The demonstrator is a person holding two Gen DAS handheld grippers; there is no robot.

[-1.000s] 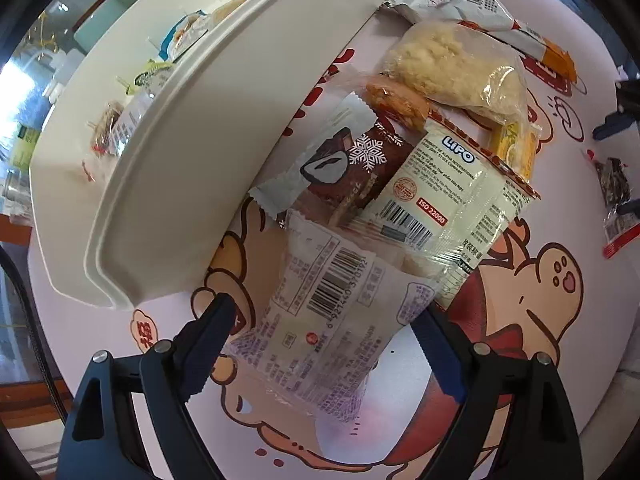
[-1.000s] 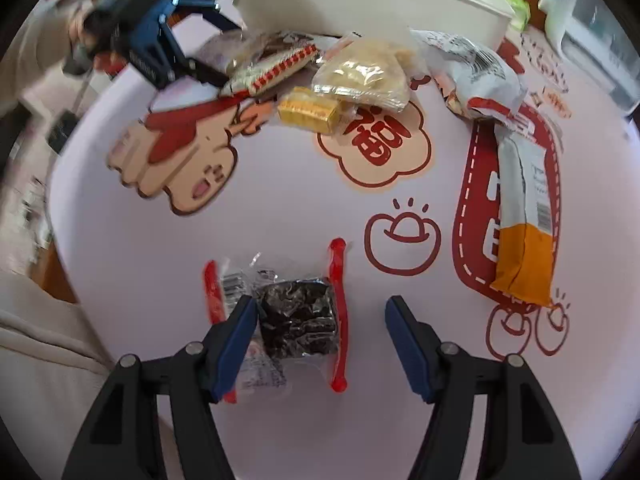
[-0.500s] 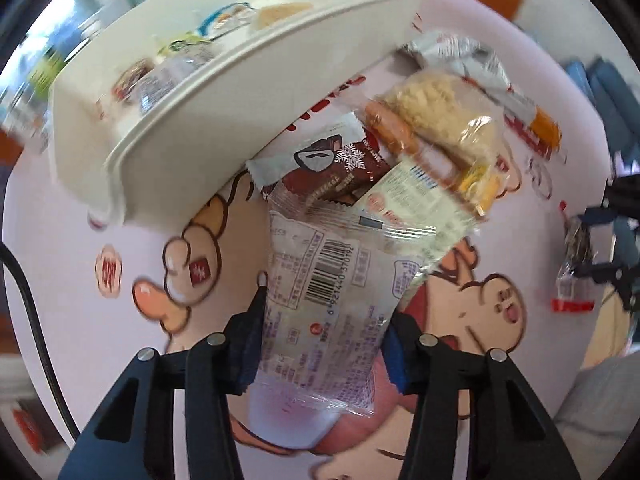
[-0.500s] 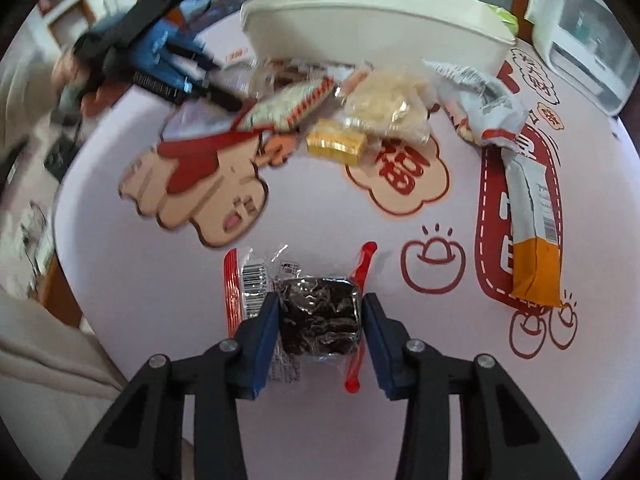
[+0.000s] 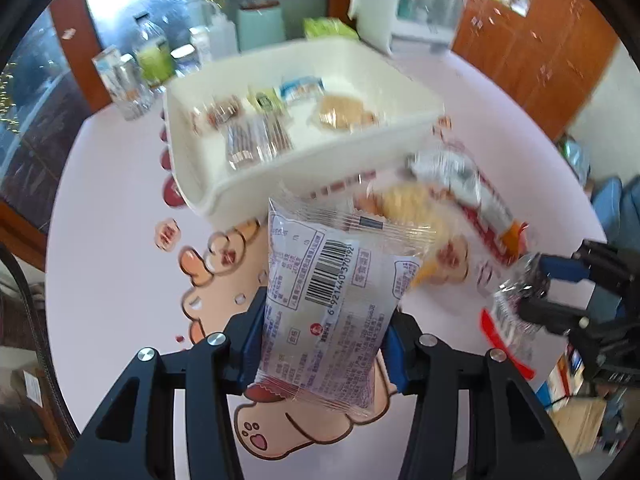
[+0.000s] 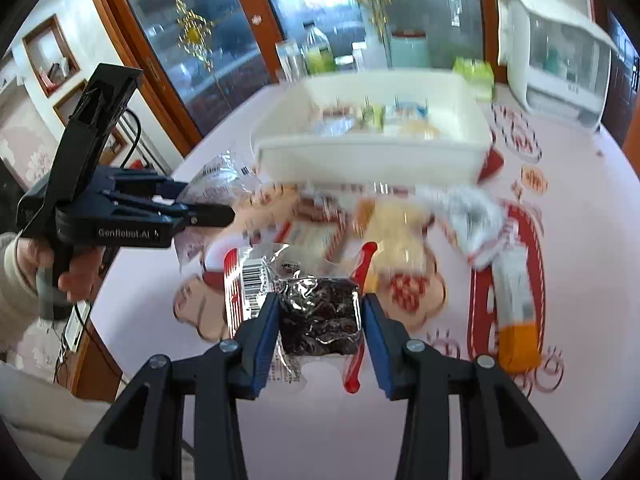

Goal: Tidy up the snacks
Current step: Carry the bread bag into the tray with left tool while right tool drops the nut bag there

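My left gripper (image 5: pixel 322 344) is shut on a clear white snack packet with a barcode (image 5: pixel 328 304) and holds it in the air above the table, short of the white bin (image 5: pixel 240 188). My right gripper (image 6: pixel 320 320) is shut on a dark snack packet with red edges (image 6: pixel 320 316), also lifted off the table. The bin (image 6: pixel 372 160) holds several small snacks. Loose snacks (image 6: pixel 396 236) lie on the table in front of it. The left gripper also shows in the right wrist view (image 6: pixel 208 212), and the right gripper in the left wrist view (image 5: pixel 532 292).
A long orange-ended packet (image 6: pixel 516 312) lies on the right of the patterned pink tablecloth (image 6: pixel 580 240). Bottles and jars (image 5: pixel 140 68) stand behind the bin. A white appliance (image 6: pixel 556 52) sits at the back right. The table edge (image 6: pixel 104 340) is at the left.
Both grippers closed on their packets and lifted them off the table. Both cameras now tilt up and look into the bin.
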